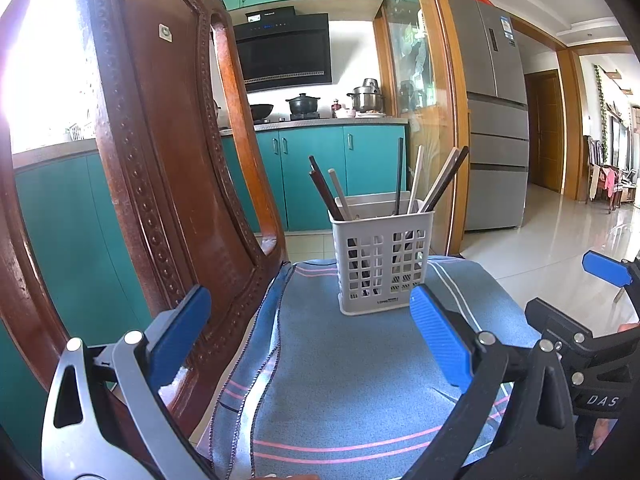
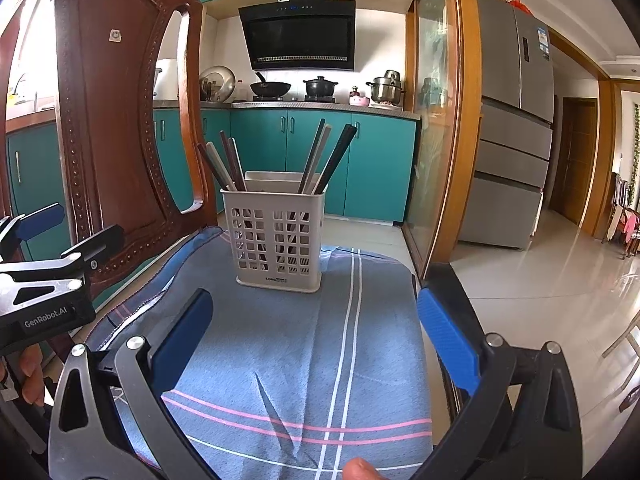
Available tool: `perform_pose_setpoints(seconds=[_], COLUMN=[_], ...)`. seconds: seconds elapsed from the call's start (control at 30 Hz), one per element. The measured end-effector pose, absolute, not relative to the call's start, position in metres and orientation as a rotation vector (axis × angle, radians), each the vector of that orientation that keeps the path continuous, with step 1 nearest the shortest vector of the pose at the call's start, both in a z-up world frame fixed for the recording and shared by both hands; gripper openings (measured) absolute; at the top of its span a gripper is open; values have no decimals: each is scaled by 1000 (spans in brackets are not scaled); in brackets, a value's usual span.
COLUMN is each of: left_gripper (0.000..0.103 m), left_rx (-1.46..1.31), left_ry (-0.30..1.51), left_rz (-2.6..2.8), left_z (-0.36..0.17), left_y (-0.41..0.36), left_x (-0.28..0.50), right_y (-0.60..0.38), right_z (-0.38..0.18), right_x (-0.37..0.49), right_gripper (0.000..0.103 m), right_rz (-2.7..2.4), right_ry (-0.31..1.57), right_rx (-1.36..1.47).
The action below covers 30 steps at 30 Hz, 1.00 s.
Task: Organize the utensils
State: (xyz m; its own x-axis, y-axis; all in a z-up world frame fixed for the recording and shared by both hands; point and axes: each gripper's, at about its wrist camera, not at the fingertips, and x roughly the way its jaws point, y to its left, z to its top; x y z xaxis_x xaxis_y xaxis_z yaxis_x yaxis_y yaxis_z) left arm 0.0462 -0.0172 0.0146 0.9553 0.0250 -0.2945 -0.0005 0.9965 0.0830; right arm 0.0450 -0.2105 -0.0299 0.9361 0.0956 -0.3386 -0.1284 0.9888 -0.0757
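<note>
Spread wide and holding nothing, my left gripper point(image 1: 310, 340) hangs over the blue cloth point(image 1: 344, 392) on the chair seat; the white basket point(image 1: 382, 256) of chopsticks point(image 1: 400, 176) stands upright just ahead, beside the wooden chair back point(image 1: 160, 160). From my right wrist, my right gripper point(image 2: 314, 344) gapes empty too, over the same cloth, the basket ahead, my left gripper at the left edge.

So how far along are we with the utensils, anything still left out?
Chopsticks already stand in the white basket, in two bunches at its left and right sides. Nothing is in hand: the left hand-held gripper and right hand-held gripper are both open and empty. No loose utensil shows on the blue cloth, so little seems left.
</note>
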Motion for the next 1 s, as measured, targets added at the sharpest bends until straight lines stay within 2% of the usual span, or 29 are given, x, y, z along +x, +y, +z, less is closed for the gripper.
perform_pose_setpoints(seconds=[1.0], left_gripper=[99], left_rx=[94], left_ry=[312], left_rz=[3], left_z=[9], left_y=[-11], left_x=[49], right_y=[-217], right_z=[-36], right_x=[46], right_gripper=[100], right_rz=[117], right_ry=[358], right_rx=[-96])
